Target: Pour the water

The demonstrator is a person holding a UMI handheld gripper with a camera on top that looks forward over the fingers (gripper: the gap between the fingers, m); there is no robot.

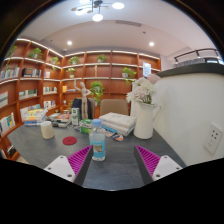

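The tongs [113, 163] stand level, both pink-padded fingers [79, 160] spread wide.

White fingers [66, 168] bear magenta pads [148, 160], seemingly ridged.

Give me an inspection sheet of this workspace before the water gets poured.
Surface: grey table, bare near the fingers.
Job's things: water bottle upright just ahead of the fingers; white cup further off.
Clutter: red coaster, stacked books, white vase of flowers.
Grippers: gripper open, holding nothing.
Cables: nothing seen.
Surroundings: lit bookshelves, wall socket.
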